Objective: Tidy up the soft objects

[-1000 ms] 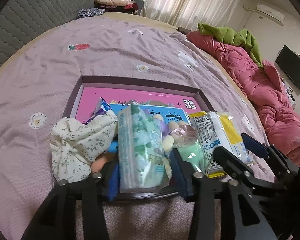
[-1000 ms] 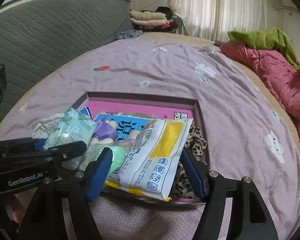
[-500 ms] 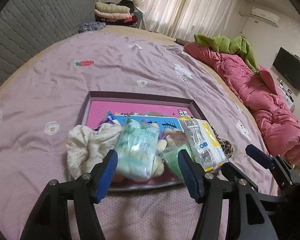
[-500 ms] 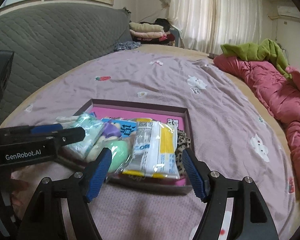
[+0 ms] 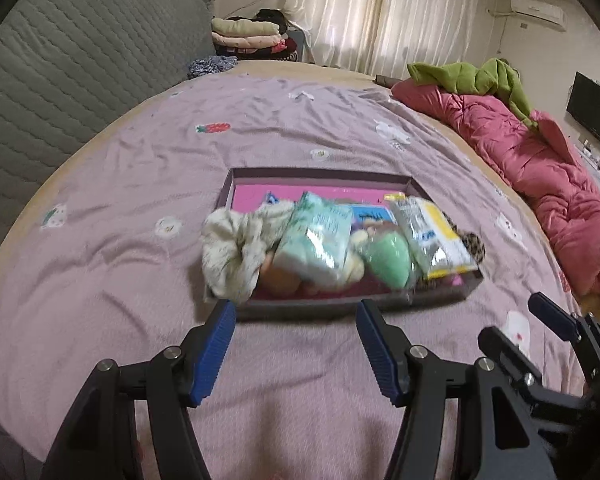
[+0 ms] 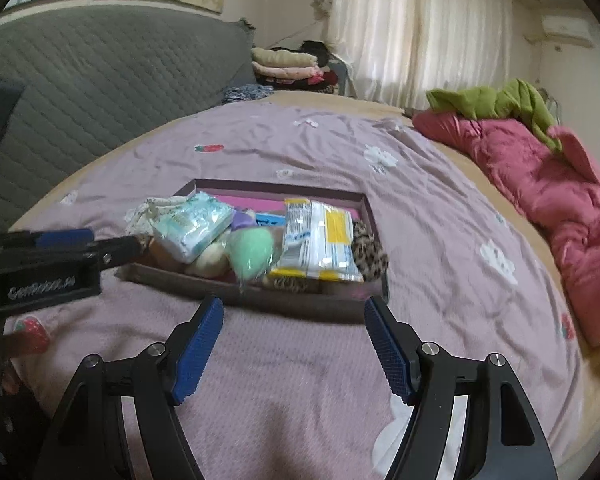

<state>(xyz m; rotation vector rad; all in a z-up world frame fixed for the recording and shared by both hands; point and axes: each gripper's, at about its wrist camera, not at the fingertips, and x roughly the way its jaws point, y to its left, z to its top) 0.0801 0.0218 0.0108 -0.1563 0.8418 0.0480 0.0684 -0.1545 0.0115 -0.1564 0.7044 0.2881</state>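
Note:
A shallow dark box point(image 5: 340, 307) point(image 6: 300, 303) with a pink floor lies on the lilac bedspread. In it sit a floral white cloth point(image 5: 236, 246), a mint tissue pack point(image 5: 320, 240) point(image 6: 194, 226), a green soft ball point(image 5: 388, 254) point(image 6: 252, 254), a yellow-and-white wipes pack point(image 5: 432, 232) point(image 6: 320, 244) and a leopard-print cloth point(image 6: 370, 254). My left gripper point(image 5: 296, 322) hovers open just short of the box's near wall, nothing between its blue pads. My right gripper point(image 6: 294, 316) is open and empty too, likewise short of the box.
A pink quilt point(image 5: 540, 168) with a green garment point(image 5: 472, 76) lies along the bed's right side. A grey quilted headboard point(image 5: 60, 80) rises at left. Folded clothes point(image 5: 252, 38) are stacked beyond the bed, by the curtains. A wall TV point(image 5: 594, 118) hangs at far right.
Both grippers let go of their packs and drew back from the box. The tissue pack and the wipes pack now lie in the box, and the left jaws stand wider.

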